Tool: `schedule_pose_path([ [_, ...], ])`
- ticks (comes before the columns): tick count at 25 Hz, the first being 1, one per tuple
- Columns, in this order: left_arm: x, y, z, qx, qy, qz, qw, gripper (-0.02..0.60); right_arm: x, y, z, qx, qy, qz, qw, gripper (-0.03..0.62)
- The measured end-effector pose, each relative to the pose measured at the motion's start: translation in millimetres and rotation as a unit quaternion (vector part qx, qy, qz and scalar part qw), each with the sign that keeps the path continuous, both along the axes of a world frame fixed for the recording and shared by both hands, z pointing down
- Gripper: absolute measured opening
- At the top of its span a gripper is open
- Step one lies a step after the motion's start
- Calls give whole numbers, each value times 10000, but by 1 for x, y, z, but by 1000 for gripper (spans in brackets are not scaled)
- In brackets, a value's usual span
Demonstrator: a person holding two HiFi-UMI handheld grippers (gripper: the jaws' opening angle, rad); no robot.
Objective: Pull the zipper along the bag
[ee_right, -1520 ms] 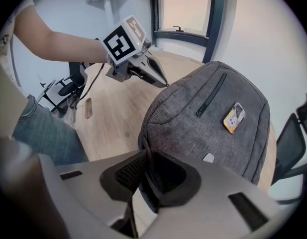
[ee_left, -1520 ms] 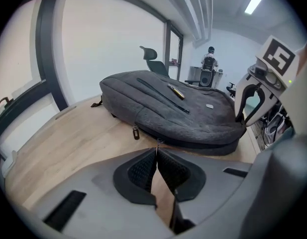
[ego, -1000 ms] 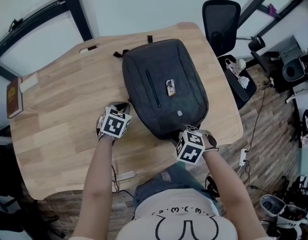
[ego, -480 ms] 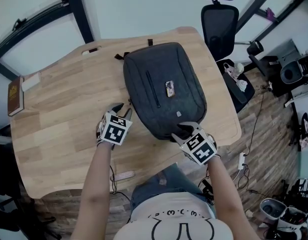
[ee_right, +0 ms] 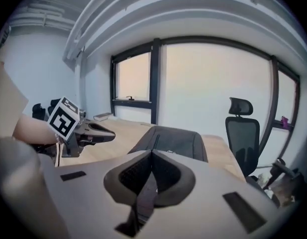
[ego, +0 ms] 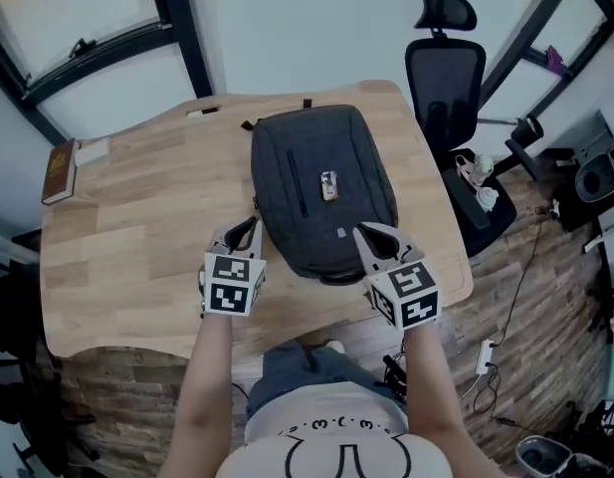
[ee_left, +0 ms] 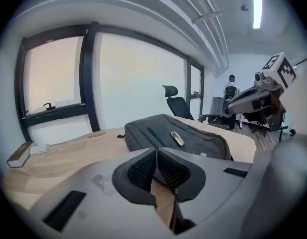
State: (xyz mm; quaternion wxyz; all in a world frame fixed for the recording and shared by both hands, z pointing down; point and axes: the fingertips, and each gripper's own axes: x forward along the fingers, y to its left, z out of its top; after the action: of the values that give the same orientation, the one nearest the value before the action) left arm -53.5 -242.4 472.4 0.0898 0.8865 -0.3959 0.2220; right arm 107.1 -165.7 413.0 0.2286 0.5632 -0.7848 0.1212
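Note:
A dark grey backpack (ego: 321,192) lies flat on the wooden table (ego: 137,237), with a front zipper line (ego: 301,182) and a small light tag (ego: 328,185) on its face. My left gripper (ego: 249,225) hangs in the air off the bag's near left corner. The right gripper (ego: 364,232) hangs off its near right corner. Both jaws have just been closing and now meet with nothing between them. The left gripper view shows the shut left gripper (ee_left: 156,151) above the backpack (ee_left: 193,136). The right gripper view shows the shut right gripper (ee_right: 151,153) before the backpack (ee_right: 173,138).
A brown book (ego: 60,171) lies at the table's far left edge. A black office chair (ego: 448,78) stands at the back right, with a small side stand (ego: 476,182) bearing light items beside it. A power strip (ego: 483,355) lies on the floor at right.
Both grippers have risen off the bag's near end and drawn back toward the person. Half a second ago their jaws stood open; now both are shut and empty.

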Motion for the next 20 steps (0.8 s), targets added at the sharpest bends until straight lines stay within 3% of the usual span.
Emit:
schedule_pose_path([
  [4,18,28,-45,348,356,-456,9977,20,19,15,-44,634,-250,28,9977,51],
  [10,35,66,-101,815,909,-1110,9863,20,31,45,-92,1350,-482,-107,9896,51],
  [20,52,117,-160,1631,990,-1319,9727,20,45,86,-136,1932,-598,-279,9789,51],
])
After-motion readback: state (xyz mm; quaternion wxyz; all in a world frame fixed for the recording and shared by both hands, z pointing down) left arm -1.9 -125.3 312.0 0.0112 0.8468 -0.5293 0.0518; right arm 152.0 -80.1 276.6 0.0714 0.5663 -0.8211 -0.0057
